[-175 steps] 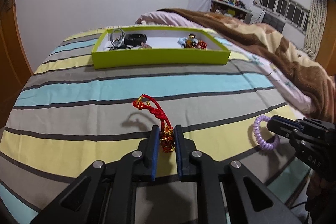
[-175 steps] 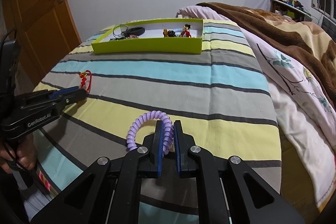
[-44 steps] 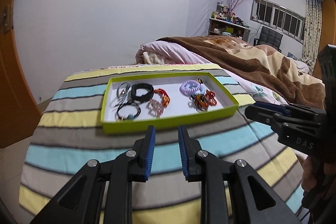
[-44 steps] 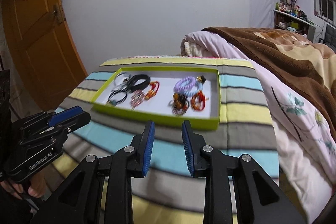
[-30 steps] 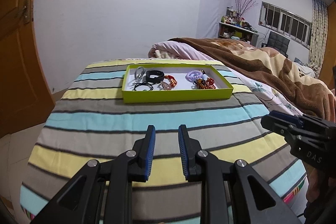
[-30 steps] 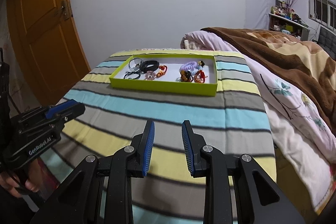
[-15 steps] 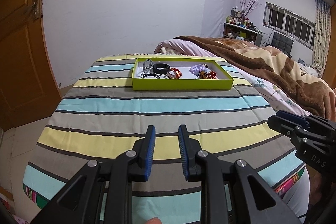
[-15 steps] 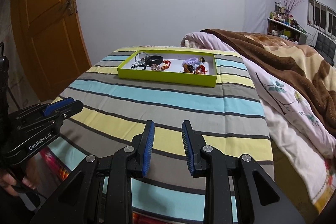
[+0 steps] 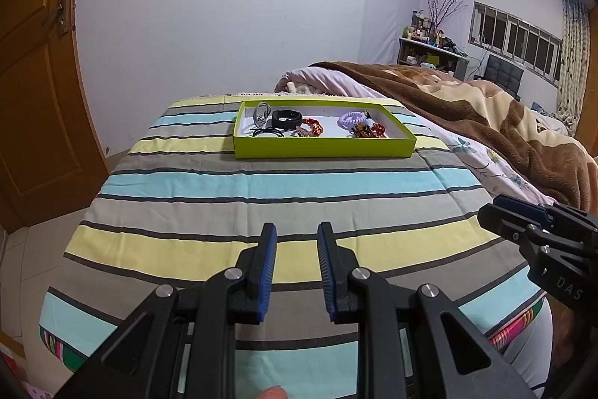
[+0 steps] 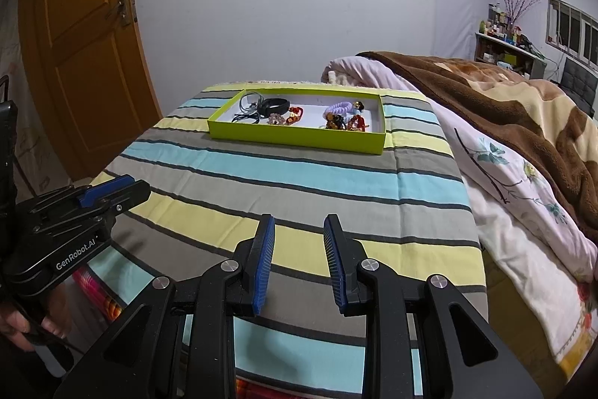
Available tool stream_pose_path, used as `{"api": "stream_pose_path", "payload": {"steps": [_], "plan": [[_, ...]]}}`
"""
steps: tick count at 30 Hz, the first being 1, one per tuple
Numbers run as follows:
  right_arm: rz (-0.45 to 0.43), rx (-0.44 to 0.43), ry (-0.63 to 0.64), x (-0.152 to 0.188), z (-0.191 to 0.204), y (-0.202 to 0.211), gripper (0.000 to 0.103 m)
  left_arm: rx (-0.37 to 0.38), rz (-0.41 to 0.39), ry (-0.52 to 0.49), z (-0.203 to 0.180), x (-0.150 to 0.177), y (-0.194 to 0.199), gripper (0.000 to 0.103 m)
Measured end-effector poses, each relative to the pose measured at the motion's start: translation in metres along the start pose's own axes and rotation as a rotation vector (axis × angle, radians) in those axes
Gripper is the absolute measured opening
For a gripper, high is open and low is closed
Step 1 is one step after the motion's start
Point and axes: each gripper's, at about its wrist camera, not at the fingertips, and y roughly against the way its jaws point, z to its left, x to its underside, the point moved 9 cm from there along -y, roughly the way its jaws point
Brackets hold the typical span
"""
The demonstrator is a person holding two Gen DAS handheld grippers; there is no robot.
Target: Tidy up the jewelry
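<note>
A lime-green tray (image 9: 321,150) (image 10: 295,139) lies on the striped bedspread at the far end of the bed. It holds several pieces: a black band (image 9: 286,116), a purple coil bracelet (image 9: 351,118) (image 10: 338,107), red cords (image 9: 313,126) and dark hair ties. My left gripper (image 9: 296,234) is open and empty, held well back over the near edge of the bed. My right gripper (image 10: 299,225) is open and empty too, level with the left one. Each gripper shows in the other's view, the right (image 9: 523,215) and the left (image 10: 112,191).
A brown blanket (image 9: 486,122) and a pink floral quilt (image 10: 523,197) cover the bed's right side. An orange wooden door (image 10: 74,43) stands left. A white wall is behind the tray. A shelf with bottles (image 9: 429,43) and a window lie far right.
Both grippers have drawn back from the tray toward the near end of the bed. The tray looks smaller and farther. Earlier each held a piece; both are now empty.
</note>
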Motion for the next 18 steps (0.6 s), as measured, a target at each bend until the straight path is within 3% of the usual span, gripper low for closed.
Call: {"api": "stream_pose_path", "payload": {"steps": [18], "plan": [[0.003,-0.001,0.005,-0.0013,0.0007,-0.0013,0.028,-0.009,0.007,-0.004,0.0,0.0013,-0.0023,0.023]]}}
